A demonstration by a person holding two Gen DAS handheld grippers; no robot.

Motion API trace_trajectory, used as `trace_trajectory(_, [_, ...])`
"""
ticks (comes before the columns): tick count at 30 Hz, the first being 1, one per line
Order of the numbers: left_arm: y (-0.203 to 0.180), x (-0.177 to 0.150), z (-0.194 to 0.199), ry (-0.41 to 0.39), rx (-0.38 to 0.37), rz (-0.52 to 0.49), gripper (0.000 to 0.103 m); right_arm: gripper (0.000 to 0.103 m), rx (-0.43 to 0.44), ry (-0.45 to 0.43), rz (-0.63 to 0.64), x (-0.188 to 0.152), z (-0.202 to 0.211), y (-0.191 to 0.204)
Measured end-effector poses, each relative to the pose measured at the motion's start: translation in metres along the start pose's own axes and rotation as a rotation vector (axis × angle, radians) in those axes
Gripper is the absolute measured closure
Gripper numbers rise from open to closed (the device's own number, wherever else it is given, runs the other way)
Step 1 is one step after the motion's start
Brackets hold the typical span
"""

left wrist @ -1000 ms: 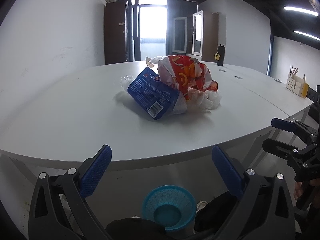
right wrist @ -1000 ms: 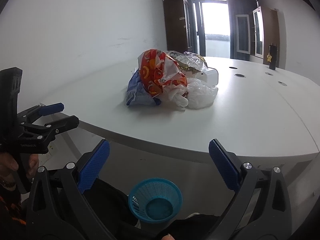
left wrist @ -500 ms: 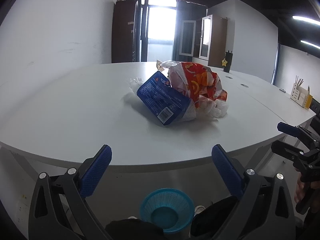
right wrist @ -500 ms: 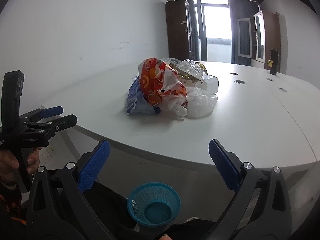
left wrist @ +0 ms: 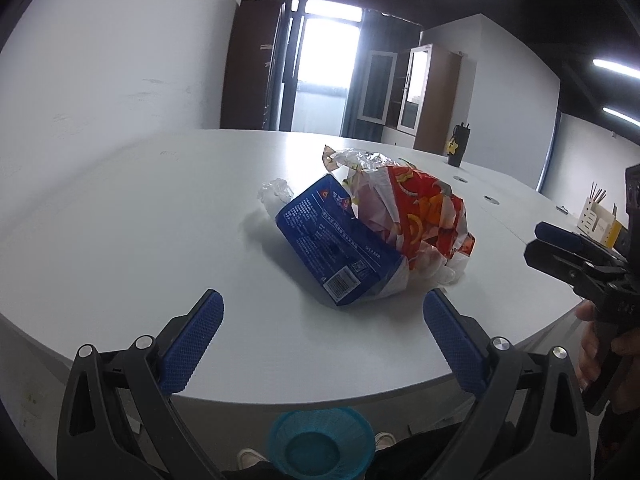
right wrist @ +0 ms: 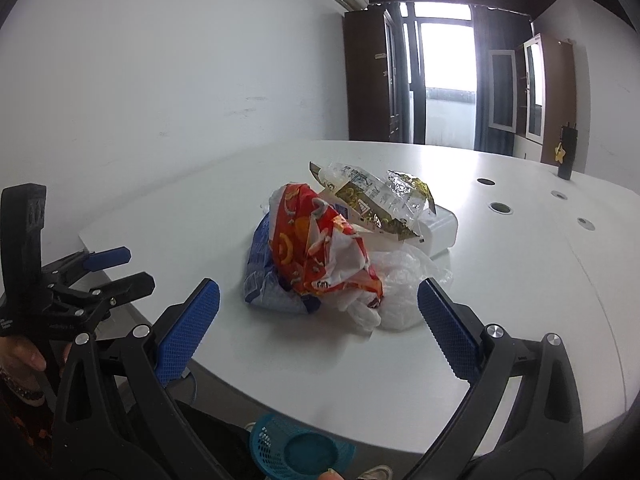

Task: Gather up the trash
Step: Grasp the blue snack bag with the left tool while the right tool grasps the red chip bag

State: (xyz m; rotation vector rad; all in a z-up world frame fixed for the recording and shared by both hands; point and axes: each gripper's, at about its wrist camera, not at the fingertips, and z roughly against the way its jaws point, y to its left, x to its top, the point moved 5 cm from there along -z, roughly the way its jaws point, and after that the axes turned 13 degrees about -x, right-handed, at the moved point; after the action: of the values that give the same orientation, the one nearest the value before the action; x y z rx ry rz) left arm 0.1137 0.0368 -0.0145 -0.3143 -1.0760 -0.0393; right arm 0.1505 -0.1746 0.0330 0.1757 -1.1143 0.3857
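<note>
Left gripper (left wrist: 323,336): I'm holding it low at the near edge of the table, jaws spread wide, blue textured pads (left wrist: 192,346) gripping nothing.
Right gripper (right wrist: 318,326): I'm hovering it at the same edge, jaws wide apart too, nothing between them.
Trash pile: it's sitting well in from the edge of the white rounded table (left wrist: 120,240), ahead of both grippers, all pieces touching.
Blue plastic package (left wrist: 336,252): it's leaning tilted against the pile, facing my left camera.
Writing: I'm seeing white print and a barcode label on the blue package, but it's too small for me to read.
Red and orange crumpled snack bag (right wrist: 316,252): it's lying on top, with a small white logo patch I cannot make out.
Clear and yellow printed wrapper (right wrist: 376,196): it's resting across the back of the pile, text unreadable.
White plastic bag (right wrist: 400,288): it's slumping at the pile's right side.
White box (right wrist: 438,230): it's lying behind the pile, touching it.
Teal mesh basket (left wrist: 322,442): it's standing on the floor below the table edge.
Room: I'm looking at white walls, dark wooden cabinets (right wrist: 368,76) and a bright window (right wrist: 446,52) at the far end.
Far table: a dark bottle with a yellow star (right wrist: 566,152) is standing upright there.
</note>
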Motion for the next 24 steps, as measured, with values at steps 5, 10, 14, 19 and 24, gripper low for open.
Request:
trace_trajectory(5, [0.001, 0.005, -0.012, 0.006, 0.022, -0.032, 0.006, 0.008, -0.005, 0.037, 0.044, 0.018, -0.036, 0.010])
trace_trajectory(10, [0.014, 0.010, -0.025, 0.025, 0.022, 0.006, 0.006, 0.021, -0.025, 0.050, 0.036, 0.032, -0.064, 0.007])
trace_trajectory(14, [0.019, 0.017, -0.040, 0.046, 0.041, -0.003, 0.006, 0.026, 0.008, 0.117, 0.050, 0.029, -0.087, 0.009])
trace_trajectory(19, [0.025, 0.030, -0.062, 0.069, 0.019, 0.040, 0.006, 0.057, 0.030, 0.151, 0.040, 0.025, -0.102, 0.009])
trace_trajectory(24, [0.017, 0.044, -0.089, 0.096, 0.028, 0.024, 0.006, 0.073, 0.024, 0.135, 0.021, 0.022, -0.101, 0.002])
